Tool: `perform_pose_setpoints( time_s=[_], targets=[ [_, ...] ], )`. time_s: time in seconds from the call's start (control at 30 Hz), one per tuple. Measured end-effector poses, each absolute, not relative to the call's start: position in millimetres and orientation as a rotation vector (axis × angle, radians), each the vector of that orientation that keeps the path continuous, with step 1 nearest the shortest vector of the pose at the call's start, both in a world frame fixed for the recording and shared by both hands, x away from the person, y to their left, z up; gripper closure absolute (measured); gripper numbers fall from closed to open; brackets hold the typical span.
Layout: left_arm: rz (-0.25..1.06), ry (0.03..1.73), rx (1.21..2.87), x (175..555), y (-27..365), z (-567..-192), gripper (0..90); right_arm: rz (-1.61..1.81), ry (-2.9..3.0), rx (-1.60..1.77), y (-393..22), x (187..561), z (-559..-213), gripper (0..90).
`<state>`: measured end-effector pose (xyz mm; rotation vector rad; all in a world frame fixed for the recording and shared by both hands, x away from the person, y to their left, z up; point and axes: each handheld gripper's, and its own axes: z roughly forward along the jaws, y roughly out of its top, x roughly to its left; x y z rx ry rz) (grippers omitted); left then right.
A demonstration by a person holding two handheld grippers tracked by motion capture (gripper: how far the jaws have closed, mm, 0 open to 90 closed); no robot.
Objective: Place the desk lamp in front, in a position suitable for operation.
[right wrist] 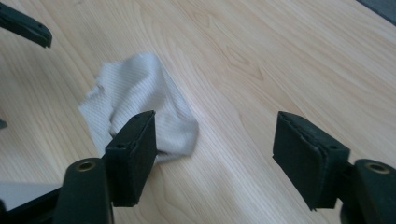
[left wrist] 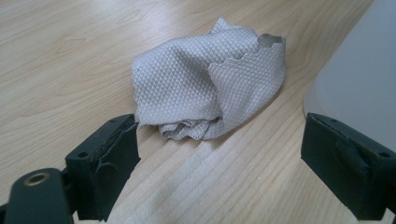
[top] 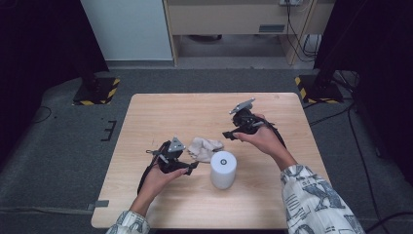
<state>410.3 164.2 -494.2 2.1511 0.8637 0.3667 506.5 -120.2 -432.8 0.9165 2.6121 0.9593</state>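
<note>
A crumpled grey cloth (top: 205,148) lies on the wooden bench (top: 160,112), a little left of the frame's centre in the high view, loose and not gripped by either tool. Just below and right of it stands a white cylinder (top: 223,169), upright, with a small dark ring at the centre of its top; whether it is a container or what it holds cannot be told.

The left tool (top: 191,168) sits at lower left of centre in the high view, just beside the cloth, jaws spread. In the left gripper view its jaws stand wide apart at the bottom corners with bare wood between them; the cloth (left wrist: 210,88) lies beyond them in the middle of the frame, untouched. The cylinder (left wrist: 359,79) is cut off at the right edge there.

The right tool (top: 230,134) is up and right of the cloth in the high view, released, nothing between its jaws. In the right gripper view the cloth (right wrist: 140,105) lies at centre left, partly hidden behind the left-hand jaw. A dark part at that view's upper left corner is cut off and hard to identify.
</note>
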Motion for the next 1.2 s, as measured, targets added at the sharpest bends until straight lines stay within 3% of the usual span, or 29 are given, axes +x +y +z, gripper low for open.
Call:
perform_pose_setpoints(
  time_s=[0.3, 0.6, 0.87, 1.2],
  targets=[
    [0.368, 0.889, 2.146, 421.8, 170.8, -493.0, 10.6, 0.95, 2.556, 0.964, -155.1, 489.9, -452.9, 25.5],
    [0.38, 0.883, 2.165, 429.8, 167.8, -490.5, 9.7, 0.985, 2.491, 1.043, -193.2, 450.6, -475.1, 26.5],
    [0.371, 0.837, 2.245, 439.4, 165.4, -488.3, 9.5, 1.05, 2.421, 1.085, -222.6, 413.2, -497.7, 32.9],
    [0.349, 0.754, 2.366, 456.6, 144.5, -478.6, 9.5, 1.047, 2.431, 1.065, -224.8, 395.1, -501.1, 31.8]
  ],
)
